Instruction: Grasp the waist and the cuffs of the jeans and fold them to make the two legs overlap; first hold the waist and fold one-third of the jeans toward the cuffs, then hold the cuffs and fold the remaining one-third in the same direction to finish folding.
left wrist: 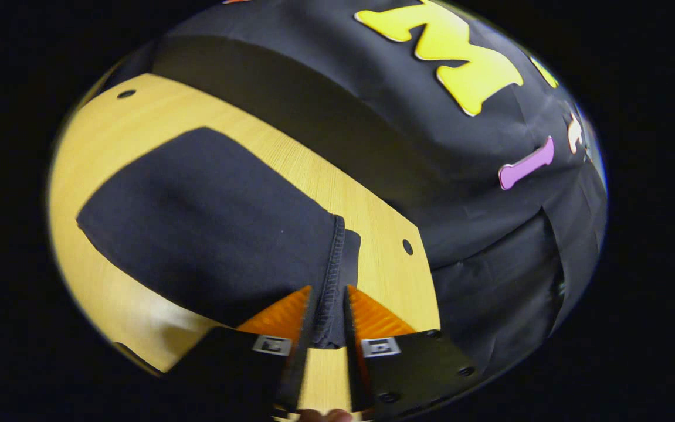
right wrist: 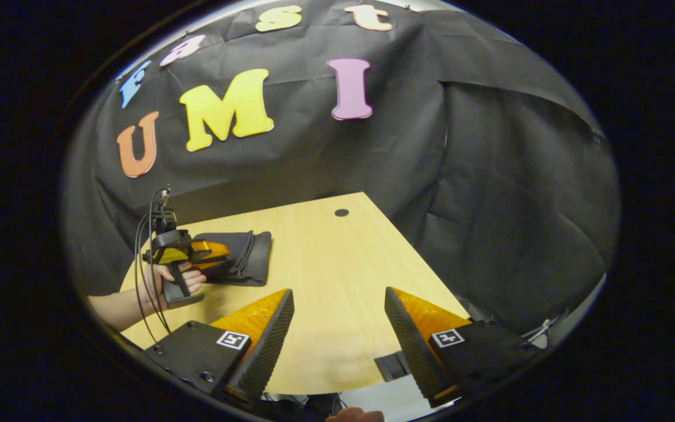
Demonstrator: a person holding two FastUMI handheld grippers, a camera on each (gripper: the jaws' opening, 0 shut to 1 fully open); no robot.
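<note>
The dark jeans (left wrist: 214,234) lie folded in a compact bundle on the wooden table (left wrist: 314,170). My left gripper (left wrist: 328,290) is shut on the stitched edge of the bundle, with the seam pinched between its orange fingers. In the right gripper view the same folded jeans (right wrist: 249,258) rest at the table's far left, and the left gripper (right wrist: 208,252) reaches into them, held by a hand (right wrist: 167,278). My right gripper (right wrist: 337,293) hovers open over bare table (right wrist: 337,258), well apart from the jeans, with nothing between its fingers.
Small round holes (left wrist: 407,246) (right wrist: 342,212) mark the tabletop near its edges. Cables (right wrist: 143,234) hang from the left gripper. A dark slot (right wrist: 393,366) sits at the table's near edge. The black cloth wall runs close behind the table.
</note>
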